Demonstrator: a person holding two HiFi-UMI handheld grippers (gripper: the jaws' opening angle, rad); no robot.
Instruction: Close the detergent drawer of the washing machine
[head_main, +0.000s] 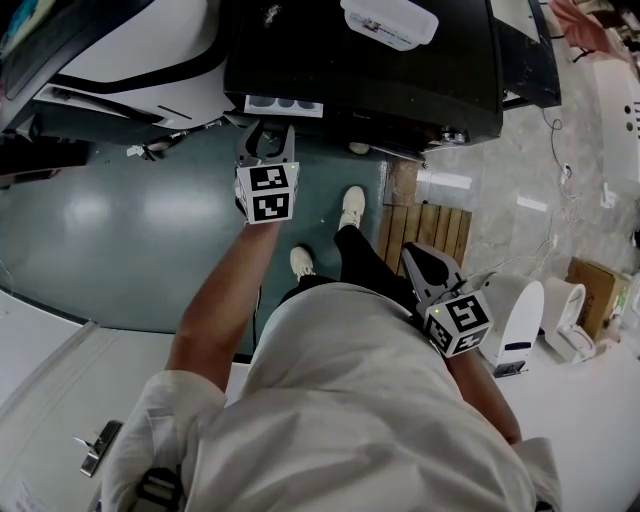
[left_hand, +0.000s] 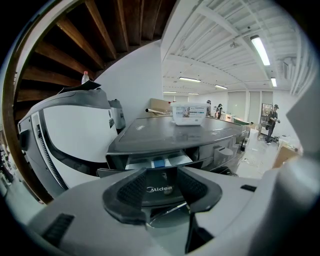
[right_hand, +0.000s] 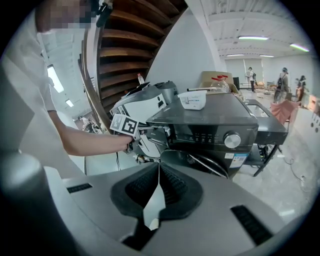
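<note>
The dark washing machine (head_main: 370, 60) stands in front of me, and its detergent drawer (head_main: 283, 105) is pulled out at the upper left corner. My left gripper (head_main: 268, 148) is open, right in front of the drawer. In the left gripper view the drawer front (left_hand: 159, 189) with its brand label sits between the spread pads, and the white and blue compartments (left_hand: 157, 162) show behind it. My right gripper (head_main: 425, 262) hangs low by my right hip, shut on nothing. The right gripper view shows the machine (right_hand: 215, 132) and the open drawer (right_hand: 159, 133) from the side.
A white lidded box (head_main: 390, 20) rests on top of the machine. A white machine (head_main: 130, 60) stands to its left. A wooden pallet (head_main: 425, 230) lies on the floor at the right, with white appliances (head_main: 525, 320) beyond. People stand far off (left_hand: 272, 120).
</note>
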